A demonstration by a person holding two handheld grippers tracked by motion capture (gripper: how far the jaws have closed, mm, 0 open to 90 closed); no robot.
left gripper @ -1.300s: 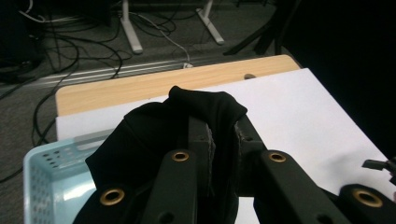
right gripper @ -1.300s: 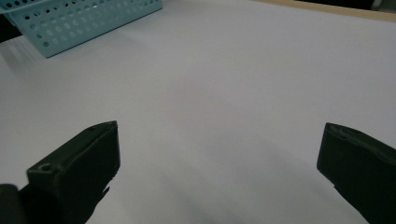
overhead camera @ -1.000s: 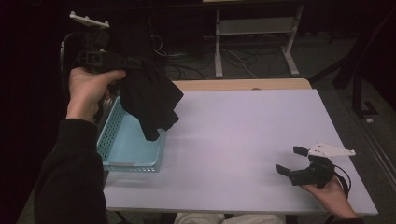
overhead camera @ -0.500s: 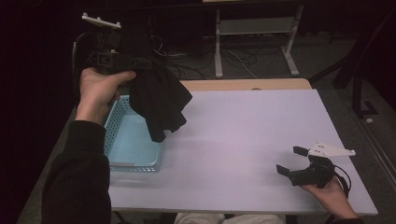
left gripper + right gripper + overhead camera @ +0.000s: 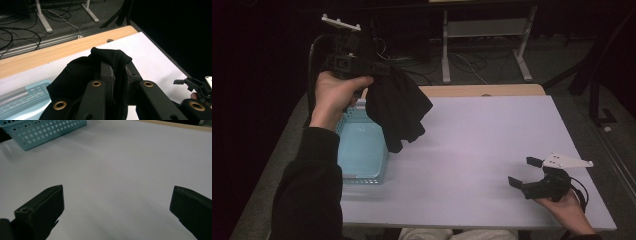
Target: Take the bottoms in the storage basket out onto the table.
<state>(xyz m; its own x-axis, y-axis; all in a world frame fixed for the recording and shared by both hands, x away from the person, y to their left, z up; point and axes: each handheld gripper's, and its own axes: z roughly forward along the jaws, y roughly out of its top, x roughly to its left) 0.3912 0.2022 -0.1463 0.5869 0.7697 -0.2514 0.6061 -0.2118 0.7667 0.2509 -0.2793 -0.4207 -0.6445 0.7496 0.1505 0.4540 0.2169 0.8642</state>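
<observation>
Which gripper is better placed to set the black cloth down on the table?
Left. The left gripper is shut on the cloth, which hangs over the table's left part beside the basket. The right gripper rests open, apart.

Left gripper raised high, jaws clamped on cloth. Right gripper low, jaws wide apart, nothing between them.
</observation>
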